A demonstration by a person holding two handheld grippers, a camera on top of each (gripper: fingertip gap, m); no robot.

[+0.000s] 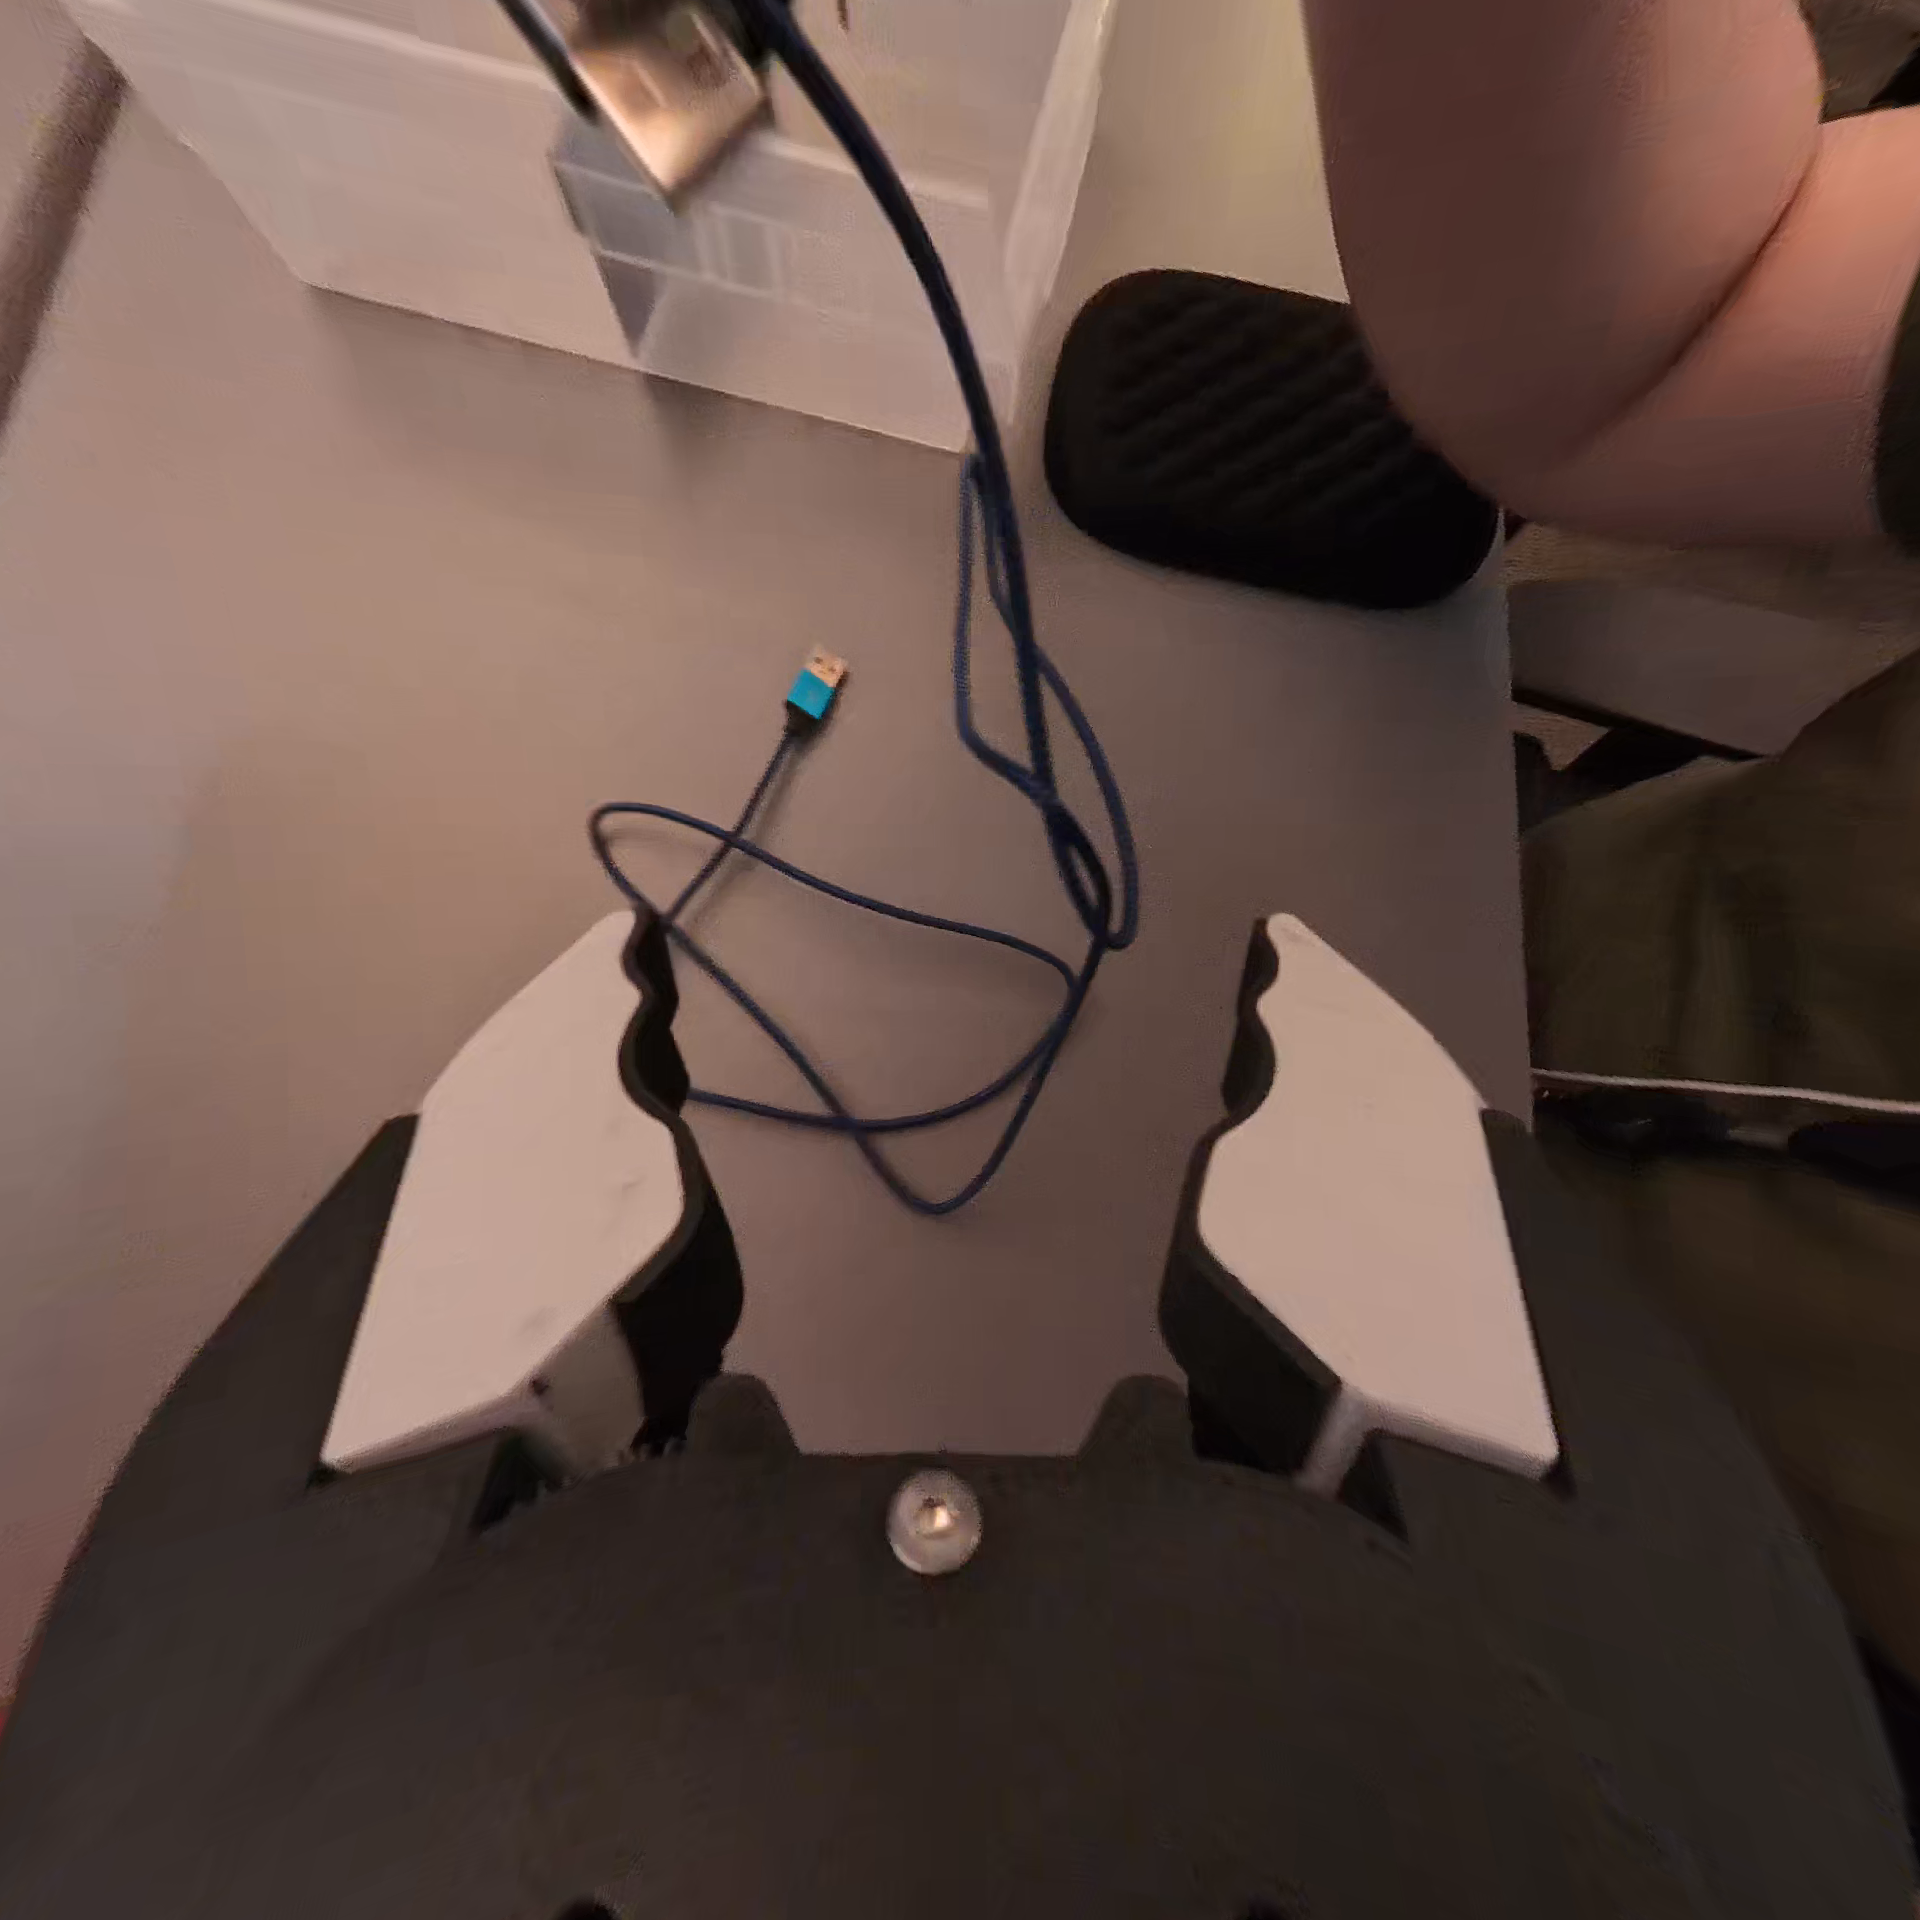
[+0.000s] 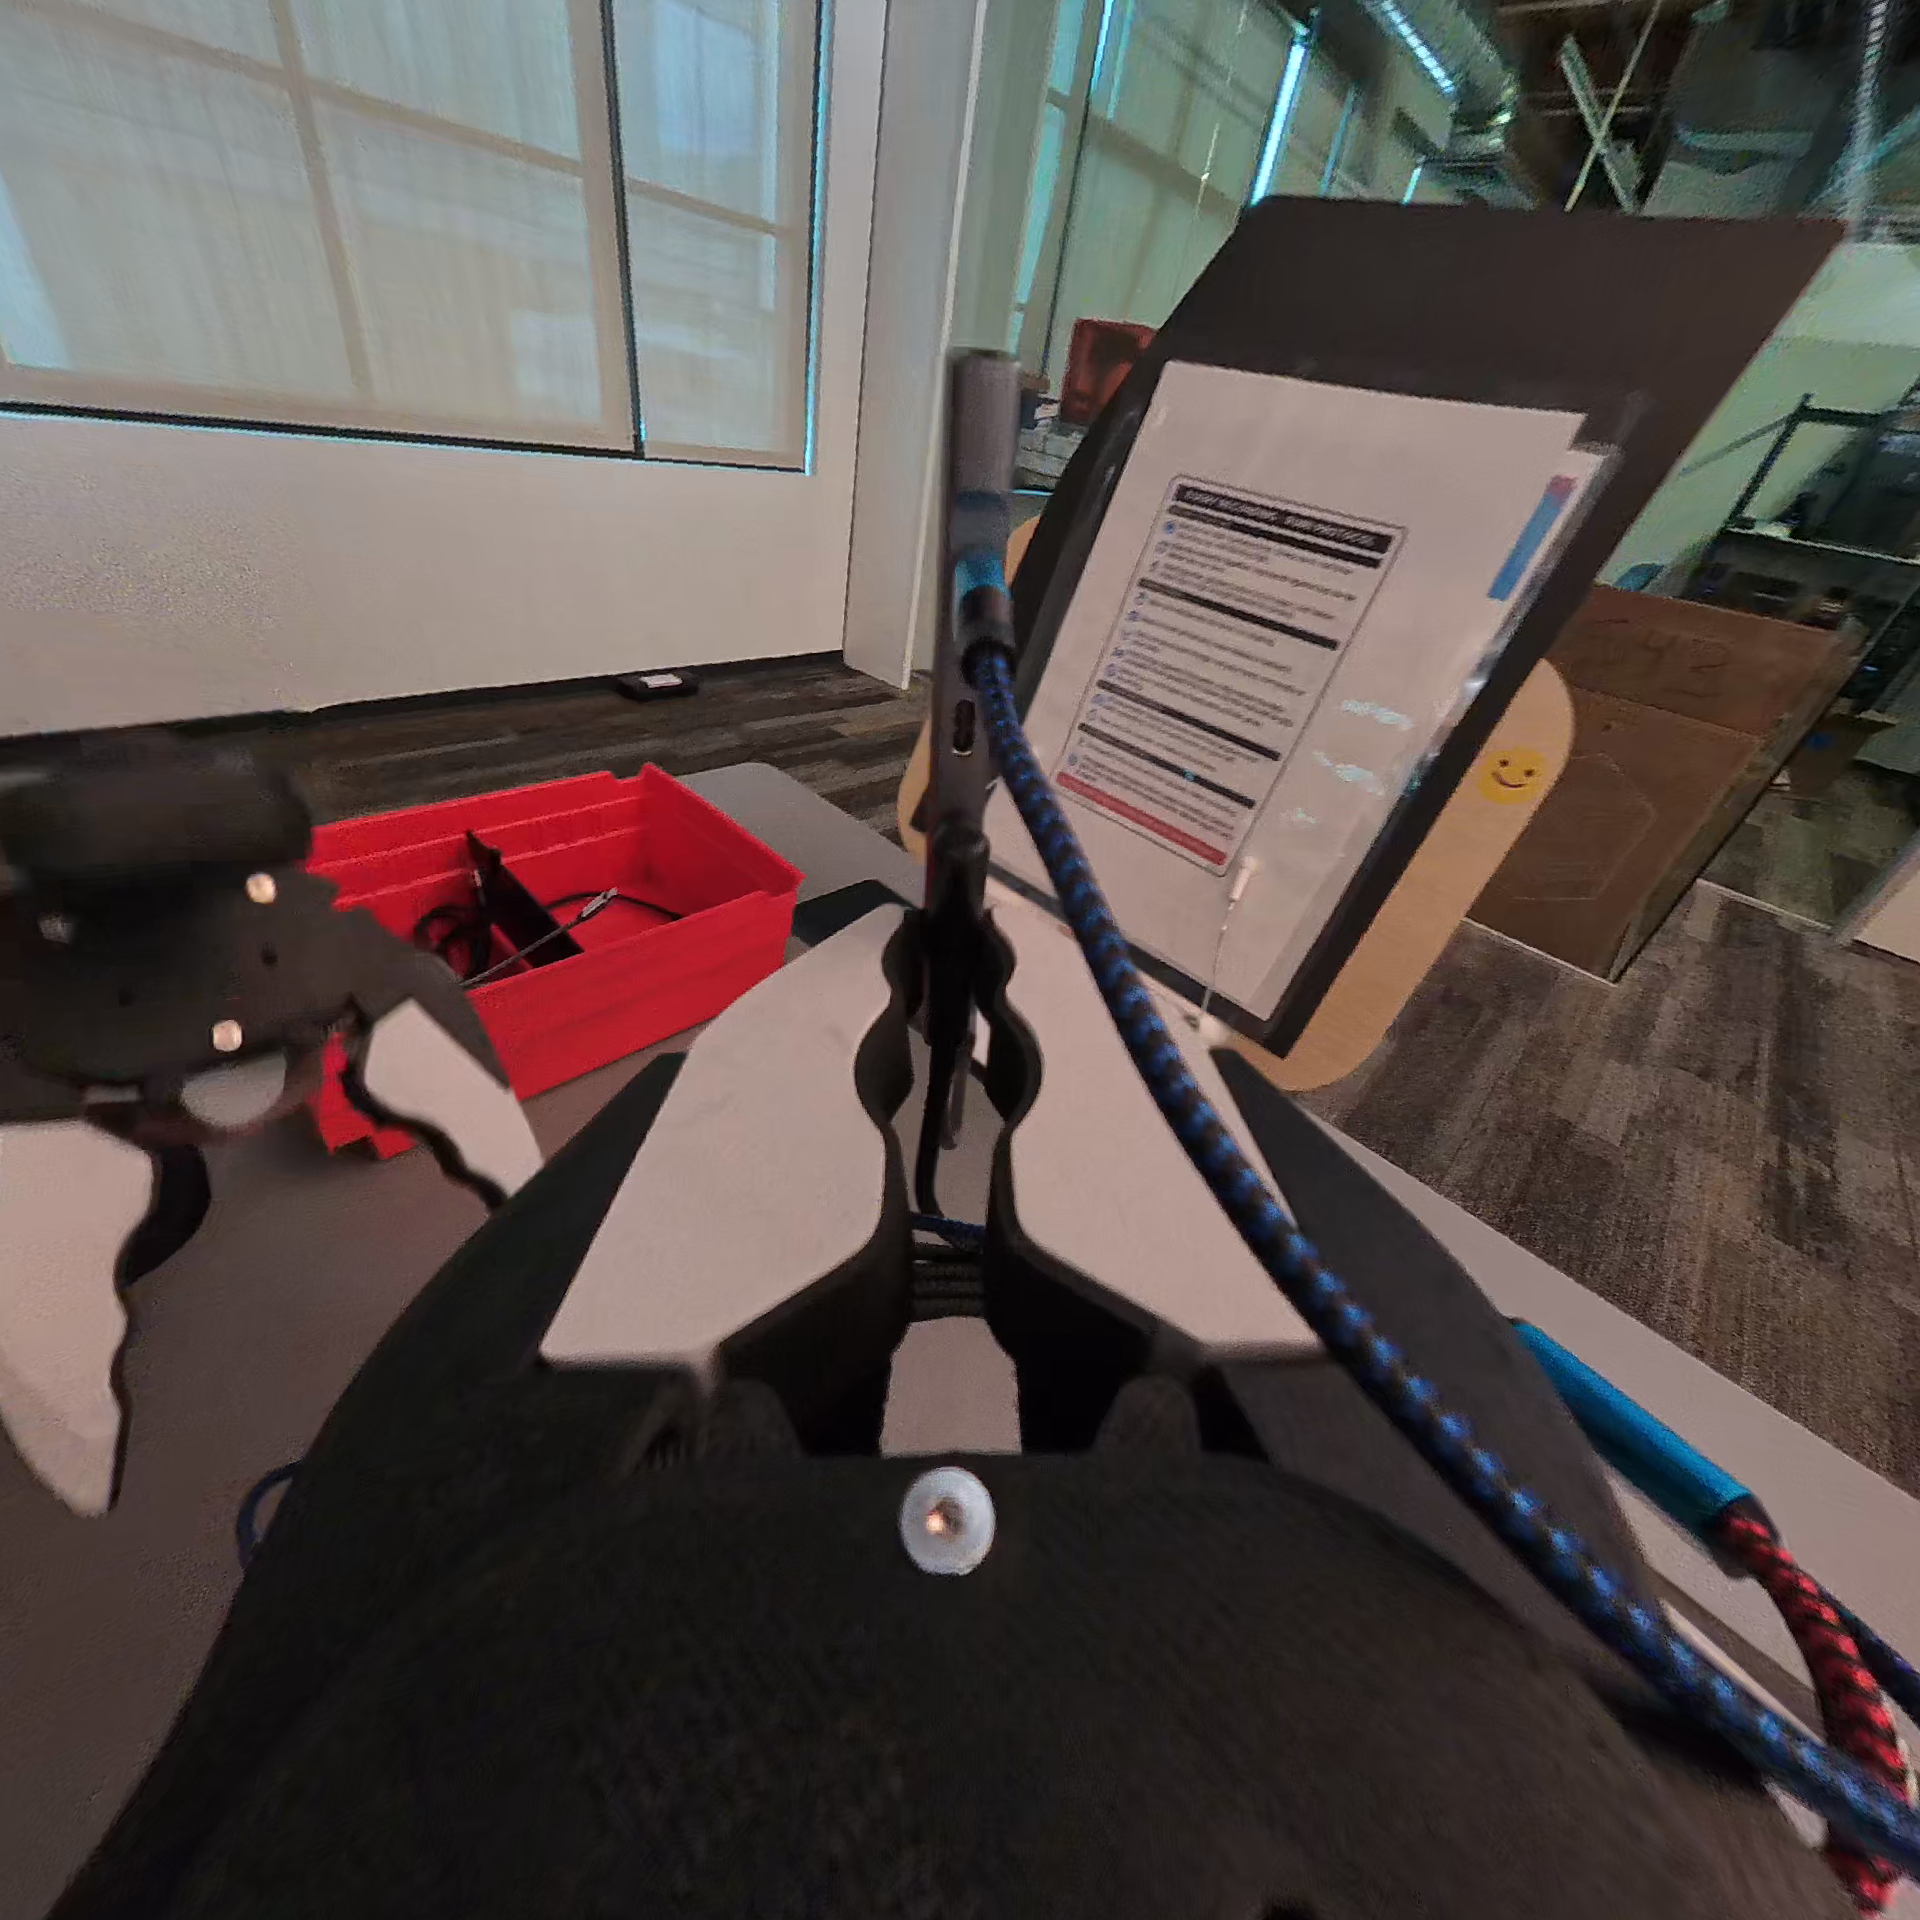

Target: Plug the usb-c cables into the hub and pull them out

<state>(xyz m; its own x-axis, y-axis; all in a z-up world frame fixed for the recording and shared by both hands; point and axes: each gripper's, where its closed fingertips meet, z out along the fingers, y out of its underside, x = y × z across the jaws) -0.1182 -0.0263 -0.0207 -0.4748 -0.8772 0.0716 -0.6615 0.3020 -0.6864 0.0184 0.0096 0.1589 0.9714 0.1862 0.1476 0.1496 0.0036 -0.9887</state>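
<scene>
My right gripper (image 2: 951, 935) is shut on the lower end of a slim grey hub (image 2: 971, 665) and holds it upright in the air. A blue braided cable (image 2: 1143, 1029) is plugged into the hub's side by its blue connector (image 2: 982, 577). In the left wrist view the hub (image 1: 665, 94) hangs blurred at the top. The blue cable (image 1: 997, 540) drops from it to loose loops on the grey table (image 1: 312, 675), ending in a blue USB-A plug (image 1: 816, 688). My left gripper (image 1: 956, 935) is open and empty above those loops. It also shows in the right wrist view (image 2: 281, 1299).
A red-and-black braided cable (image 2: 1829, 1662) with a blue connector (image 2: 1621, 1434) lies at the lower right. A red bin (image 2: 644, 935) holding cables stands on the table behind. A dark board with a paper sheet (image 2: 1299, 665) leans to the right. A black chair seat (image 1: 1247, 436) and a person's arm (image 1: 1558, 260) are nearby. Some 20 cm of space lies between my two pairs of fingers.
</scene>
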